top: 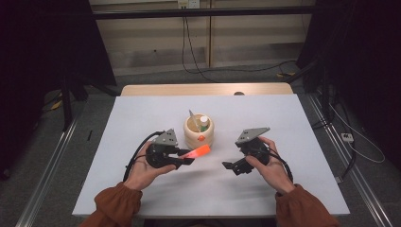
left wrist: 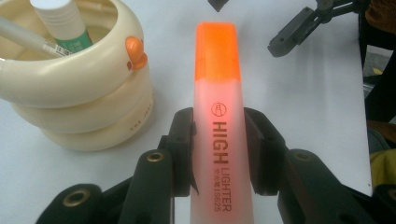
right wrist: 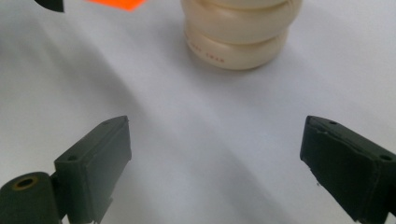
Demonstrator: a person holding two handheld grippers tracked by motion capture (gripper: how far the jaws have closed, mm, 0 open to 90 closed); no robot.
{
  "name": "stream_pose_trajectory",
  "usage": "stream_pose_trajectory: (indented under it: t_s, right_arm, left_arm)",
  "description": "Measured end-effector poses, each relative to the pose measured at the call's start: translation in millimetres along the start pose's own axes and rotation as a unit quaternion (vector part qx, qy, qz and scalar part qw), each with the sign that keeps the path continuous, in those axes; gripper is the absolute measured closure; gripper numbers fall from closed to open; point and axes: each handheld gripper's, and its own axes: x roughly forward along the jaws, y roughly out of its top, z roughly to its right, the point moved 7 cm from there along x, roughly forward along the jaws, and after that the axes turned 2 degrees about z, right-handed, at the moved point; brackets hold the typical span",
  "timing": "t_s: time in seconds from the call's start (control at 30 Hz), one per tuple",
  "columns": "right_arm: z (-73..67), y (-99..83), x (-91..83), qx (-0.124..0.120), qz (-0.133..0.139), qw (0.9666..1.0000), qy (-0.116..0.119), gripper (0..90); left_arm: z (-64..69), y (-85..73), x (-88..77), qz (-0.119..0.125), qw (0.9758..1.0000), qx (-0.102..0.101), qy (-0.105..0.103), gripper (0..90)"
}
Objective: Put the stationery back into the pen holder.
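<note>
rust-orange sleeves covered both forearms; each black gripper bore a grey three-cornered plate, brass-ringed screw holes and a black cable.

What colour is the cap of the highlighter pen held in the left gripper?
Bright orange cap on the translucent pinkish highlighter pen; clearest in the left gripper view.

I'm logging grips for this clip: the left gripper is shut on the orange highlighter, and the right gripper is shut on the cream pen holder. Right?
Not quite. The left gripper is shut on the orange highlighter, but the right gripper is open, short of the cream pen holder, as the right gripper view shows.
</note>
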Motion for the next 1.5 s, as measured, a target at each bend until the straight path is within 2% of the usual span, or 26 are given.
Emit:
stream_pose_trajectory:
  t_s: [0.13,0.23,0.4,0.43,0.53,0.67,0.8,0.93,1.07,1.1,1.23,1.3,1.37,1.43,1.5]
  right_arm:
    - [2.6,-5.6,-2.3,0.005,0.006,0.9997,-0.022,8.4]
    - [4.4,-10.0,-4.9,0.012,0.013,0.9994,-0.029,8.4]
    - [9.4,-17.9,-11.0,0.028,0.024,0.9984,-0.043,8.4]
    - [10.8,-19.7,-12.2,0.032,0.028,0.998,-0.047,8.4]
    - [13.9,-25.0,-15.6,0.04,0.032,0.9971,-0.057,8.4]
    - [16.2,-31.1,-22.7,0.053,0.045,0.995,-0.072,7.9]
    - [17.9,-37.8,-27.4,0.065,0.056,0.9925,-0.087,7.4]
    - [16.3,-43.1,-30.2,0.07,0.06,0.9915,-0.091,7.3]
    - [14.5,-47.8,-34.3,0.072,0.066,0.9905,-0.097,7.1]
    - [14.0,-49.3,-36.0,0.073,0.068,0.9902,-0.097,7.1]
    - [14.2,-55.6,-40.8,0.078,0.071,0.9891,-0.102,7.0]
    - [14.9,-59.6,-42.9,0.084,0.073,0.9881,-0.106,7.0]
    - [15.5,-63.6,-44.2,0.089,0.074,0.9875,-0.107,7.0]
    - [15.4,-66.4,-44.9,0.091,0.073,0.9874,-0.107,7.0]
    - [15.3,-67.6,-45.4,0.092,0.075,0.9872,-0.107,7.0]
  left_arm:
    - [-0.5,1.8,-2.1,0.006,1.0,-0.002,0.003,66.7]
    - [-2.7,4.1,-4.2,0.017,0.9998,-0.005,0.009,66.7]
    - [-7.2,7.5,-8.7,0.039,0.9988,-0.016,0.027,66.7]
    - [-8.6,7.7,-10.4,0.04,0.9985,-0.013,0.035,66.6]
    - [-10.4,9.8,-14.7,0.054,0.9974,-0.014,0.045,66.6]
    - [-13.4,13.8,-22.1,0.086,0.9946,-0.019,0.055,66.7]
    - [-18.9,17.0,-27.4,0.111,0.9913,-0.028,0.065,66.6]
    - [-23.9,19.9,-28.3,0.131,0.9878,-0.037,0.077,66.6]
    - [-29.8,26.7,-29.8,0.164,0.9816,-0.045,0.087,66.6]
    - [-30.9,27.6,-30.1,0.167,0.9809,-0.043,0.089,66.6]
    - [-36.2,31.1,-31.3,0.191,0.9755,-0.049,0.097,66.6]
    - [-39.5,32.3,-31.5,0.196,0.9741,-0.045,0.103,66.6]
    - [-41.7,35.2,-31.4,0.209,0.9711,-0.049,0.105,66.6]
    - [-44.2,38.6,-31.0,0.215,0.9695,-0.044,0.109,66.6]
    - [-46.4,43.2,-30.3,0.225,0.9668,-0.042,0.113,66.6]
